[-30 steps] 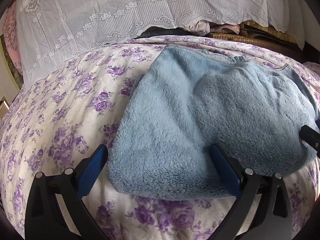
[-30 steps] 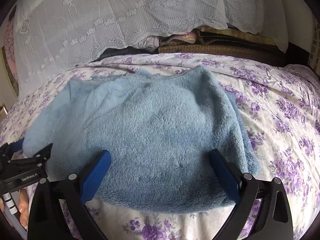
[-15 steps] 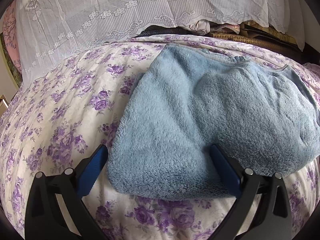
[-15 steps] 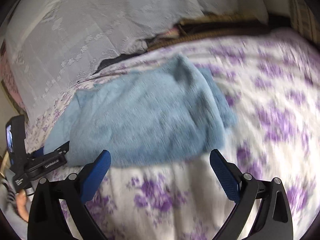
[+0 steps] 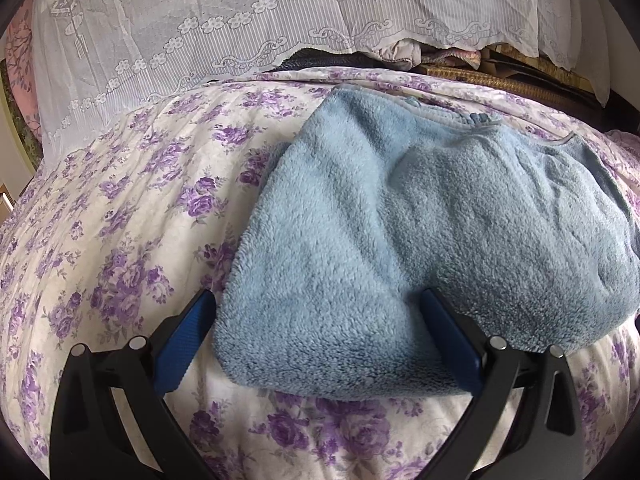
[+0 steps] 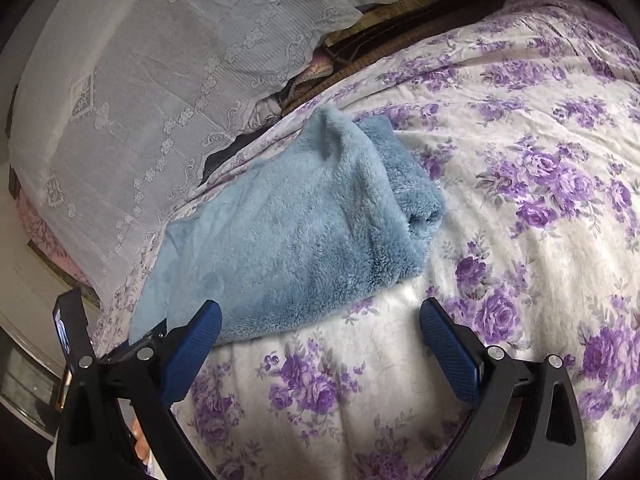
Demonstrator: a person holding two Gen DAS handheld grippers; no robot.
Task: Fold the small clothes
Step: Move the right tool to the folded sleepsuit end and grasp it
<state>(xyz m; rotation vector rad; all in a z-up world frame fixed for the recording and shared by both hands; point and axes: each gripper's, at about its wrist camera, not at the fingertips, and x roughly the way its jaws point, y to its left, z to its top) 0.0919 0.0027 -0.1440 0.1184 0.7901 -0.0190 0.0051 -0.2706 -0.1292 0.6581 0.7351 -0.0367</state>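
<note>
Floral bedspread [image 5: 120, 220], folded blue fleece [image 5: 400, 240], left tool [image 5: 316, 336] agape, right tool [image 6: 320, 340] agape

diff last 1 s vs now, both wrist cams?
The right gripper pulled back and swung right: the folded blue fleece garment, which lay between its fingers a second ago, now lies up and to its left, with floral bedspread ahead. It stayed open, gripping nothing. The left gripper did not move, open, fingers either side of the garment's near corner. The garment kept its shape and place.

Fluffy fleece garment [image 5: 400, 248] on smooth printed-cotton quilt [image 5: 120, 220].
</note>
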